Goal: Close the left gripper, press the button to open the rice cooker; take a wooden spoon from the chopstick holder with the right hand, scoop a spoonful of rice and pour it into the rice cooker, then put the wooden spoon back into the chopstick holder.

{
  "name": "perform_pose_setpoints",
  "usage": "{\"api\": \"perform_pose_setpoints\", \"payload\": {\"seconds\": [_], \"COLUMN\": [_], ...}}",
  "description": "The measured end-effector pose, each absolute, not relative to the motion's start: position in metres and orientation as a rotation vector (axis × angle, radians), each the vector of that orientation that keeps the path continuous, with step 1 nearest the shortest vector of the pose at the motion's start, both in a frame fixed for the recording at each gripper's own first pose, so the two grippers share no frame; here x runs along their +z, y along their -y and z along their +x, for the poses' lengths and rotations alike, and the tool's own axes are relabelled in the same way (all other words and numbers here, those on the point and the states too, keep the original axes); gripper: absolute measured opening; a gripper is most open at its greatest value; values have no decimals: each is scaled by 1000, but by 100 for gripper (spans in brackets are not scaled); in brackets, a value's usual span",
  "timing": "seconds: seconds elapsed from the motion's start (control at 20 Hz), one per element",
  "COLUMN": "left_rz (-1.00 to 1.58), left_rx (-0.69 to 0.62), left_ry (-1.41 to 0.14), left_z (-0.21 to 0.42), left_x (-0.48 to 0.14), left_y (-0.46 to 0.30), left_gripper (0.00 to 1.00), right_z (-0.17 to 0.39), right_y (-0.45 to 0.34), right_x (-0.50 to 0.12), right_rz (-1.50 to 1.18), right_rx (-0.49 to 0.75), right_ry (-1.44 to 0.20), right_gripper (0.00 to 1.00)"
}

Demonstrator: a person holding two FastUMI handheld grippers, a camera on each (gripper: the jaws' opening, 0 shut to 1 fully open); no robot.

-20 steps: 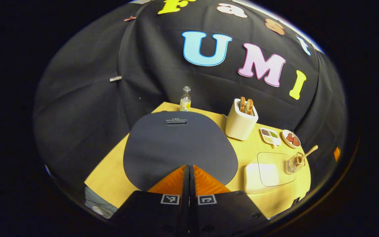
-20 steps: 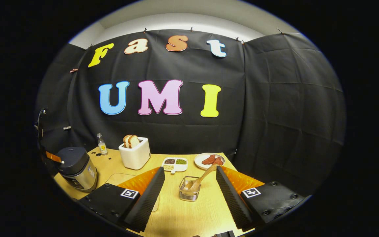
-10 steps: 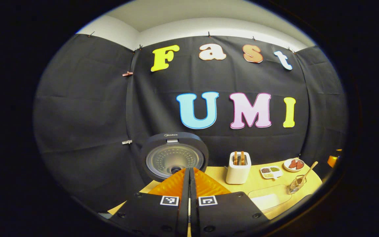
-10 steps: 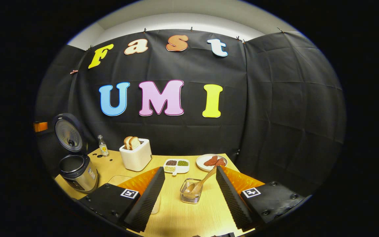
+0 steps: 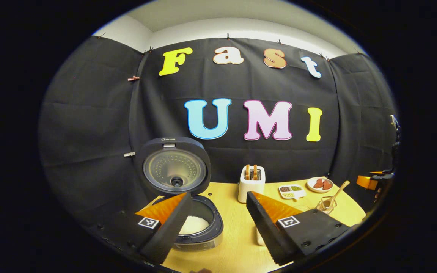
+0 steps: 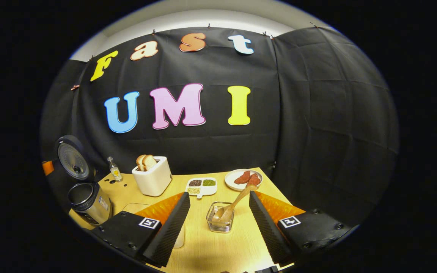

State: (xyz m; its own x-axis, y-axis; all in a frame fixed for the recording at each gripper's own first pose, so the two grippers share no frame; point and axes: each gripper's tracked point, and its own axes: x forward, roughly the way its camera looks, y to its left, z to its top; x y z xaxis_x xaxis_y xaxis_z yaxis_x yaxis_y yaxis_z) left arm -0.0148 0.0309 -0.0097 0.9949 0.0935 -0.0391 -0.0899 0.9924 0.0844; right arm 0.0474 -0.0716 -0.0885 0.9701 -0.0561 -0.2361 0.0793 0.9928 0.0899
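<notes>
**Left jaws parted, rice cooker lid up, right gripper waiting at the spoon**

Since half a second ago the left gripper (image 5: 218, 212) has gone from jaws pressed together to jaws spread wide, holding nothing, and it has drawn back from the rice cooker (image 5: 192, 223).

Nearest in the left gripper view, its two dark ribbed fingers (image 5: 169, 227) frame the cooker, which stands on the yellow wooden table (image 5: 233, 246) just behind the left finger. The cooker's lid (image 5: 173, 167) stands upright and open, its round silver inner plate facing the camera. White rice shows inside the pot. Farther back stand a white toaster (image 5: 252, 182) with two slices of bread, a small divided dish of grains (image 5: 290, 189), and a plate with red pieces (image 5: 319, 184). To the right, the clear chopstick holder (image 5: 324, 204) carries the wooden spoon (image 5: 336, 191), leaning up to the right. An orange part of the other gripper shows at the far right edge.

In the right gripper view, the right gripper (image 6: 218, 220) hovers low over the table with its jaws wide apart and empty. Between its fingers sits the chopstick holder (image 6: 220, 218), with the wooden spoon (image 6: 235, 204) resting in it, bowl down, handle tilted toward the right finger but not touching it. Beyond are the grain dish (image 6: 201, 185), the plate (image 6: 243, 179) and the toaster (image 6: 152, 180). A small bottle (image 6: 115, 170) stands far left, beside the open rice cooker (image 6: 85, 201).
</notes>
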Motion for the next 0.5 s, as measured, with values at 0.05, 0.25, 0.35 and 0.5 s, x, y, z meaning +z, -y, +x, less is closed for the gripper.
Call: {"api": "perform_pose_setpoints", "payload": {"seconds": [0.05, 0.25, 0.35, 0.5], "left_rz": [78, 38, 22, -2], "left_rx": [84, 112, 144, 210], "left_ry": [-50, -91, -112, -148], "left_z": [-15, -15, -18, -24], "left_x": [-12, -31, -39, -53], "left_y": [-25, -16, -16, -19], "left_gripper": [98, 97, 98, 98], "right_z": [55, 84, 98, 122], "right_y": [76, 93, 100, 109], "right_x": [-94, -124, -141, -166], "right_rz": [105, 118, 131, 159], "right_rx": [-72, -81, -76, -60], "right_ry": [-246, -314, -346, -391], "right_gripper": [98, 98, 98, 98]}}
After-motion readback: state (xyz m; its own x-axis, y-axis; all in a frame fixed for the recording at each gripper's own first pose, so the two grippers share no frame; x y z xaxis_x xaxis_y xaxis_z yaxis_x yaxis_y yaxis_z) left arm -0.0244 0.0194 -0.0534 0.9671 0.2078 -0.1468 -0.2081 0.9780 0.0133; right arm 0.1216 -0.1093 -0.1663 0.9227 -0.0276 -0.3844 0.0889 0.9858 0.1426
